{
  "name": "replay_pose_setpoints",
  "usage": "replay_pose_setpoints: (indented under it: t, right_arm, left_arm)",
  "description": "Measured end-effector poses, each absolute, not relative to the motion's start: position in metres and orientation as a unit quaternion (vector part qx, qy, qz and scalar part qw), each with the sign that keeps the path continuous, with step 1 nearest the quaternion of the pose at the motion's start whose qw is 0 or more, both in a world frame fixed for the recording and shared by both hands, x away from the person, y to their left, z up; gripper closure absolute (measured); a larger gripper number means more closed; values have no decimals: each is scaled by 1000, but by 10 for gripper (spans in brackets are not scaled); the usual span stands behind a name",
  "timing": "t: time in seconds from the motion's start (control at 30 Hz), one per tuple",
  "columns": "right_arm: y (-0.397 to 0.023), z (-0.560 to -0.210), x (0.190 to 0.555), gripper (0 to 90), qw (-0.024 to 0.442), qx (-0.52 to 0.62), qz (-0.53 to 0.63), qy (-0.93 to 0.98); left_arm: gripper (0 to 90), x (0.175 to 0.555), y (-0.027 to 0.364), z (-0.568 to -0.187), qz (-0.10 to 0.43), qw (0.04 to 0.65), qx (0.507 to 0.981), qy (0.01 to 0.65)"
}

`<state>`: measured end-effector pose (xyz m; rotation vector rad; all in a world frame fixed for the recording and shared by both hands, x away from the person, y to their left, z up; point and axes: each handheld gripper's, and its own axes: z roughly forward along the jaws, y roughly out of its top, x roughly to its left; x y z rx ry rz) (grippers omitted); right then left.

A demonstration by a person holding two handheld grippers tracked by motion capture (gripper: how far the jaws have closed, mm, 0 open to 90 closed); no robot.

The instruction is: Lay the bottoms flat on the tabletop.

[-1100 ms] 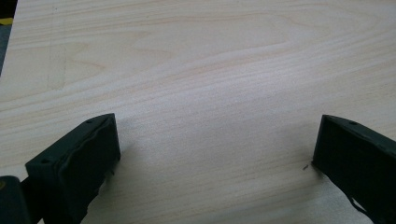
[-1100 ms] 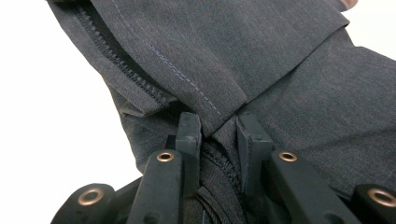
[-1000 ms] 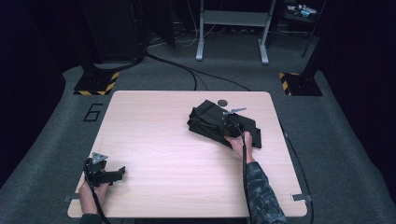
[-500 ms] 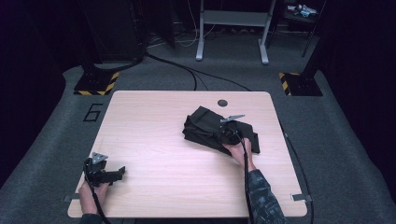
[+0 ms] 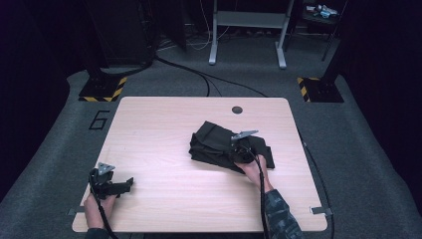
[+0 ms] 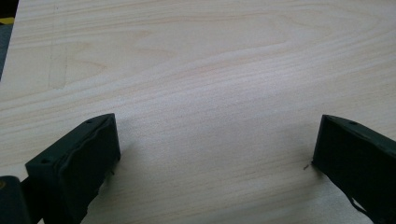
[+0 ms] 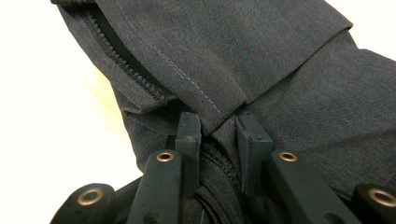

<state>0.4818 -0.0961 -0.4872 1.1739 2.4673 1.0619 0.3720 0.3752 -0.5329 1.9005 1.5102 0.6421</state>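
Observation:
A dark folded garment (image 5: 214,144) lies right of centre on the light wooden table (image 5: 164,129). In the right gripper view its cloth (image 7: 261,60) shows grey-black weave, a stitched seam and a zip edge. My right gripper (image 5: 238,152) sits on the garment's near right part, and its two jaws pinch a fold of the cloth (image 7: 217,128). My left gripper (image 5: 122,185) rests near the table's front left corner, held by a hand. In its own view my left gripper (image 6: 215,149) stands wide open over bare wood.
A round cable hole (image 5: 237,109) lies near the table's far edge. Beyond the table are yellow-and-black striped bases (image 5: 102,89) and a grey stand (image 5: 246,30) on dark carpet. Floor cables (image 5: 199,74) run behind the table.
My right gripper has dragged the garment leftward and slightly toward the table's near side. The left gripper has stayed where it was.

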Motion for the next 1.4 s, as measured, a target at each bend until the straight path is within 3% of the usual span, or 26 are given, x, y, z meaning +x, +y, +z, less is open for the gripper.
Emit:
replay_pose_setpoints:
  t: [1.3, 1.37, 1.4]
  right_arm:
    - [-73, -487, 393, 715, 34, 304, 377, 874]
    - [-73, -487, 390, 654, 29, 305, 376, 875]
    - [-74, -486, 391, 573, 29, 303, 382, 873]
  left_arm:
    - [1, 372, 376, -533, 242, 308, 722, 570]
    - [1, 372, 376, -533, 243, 308, 722, 570]
    - [1, 372, 376, -533, 242, 308, 722, 570]
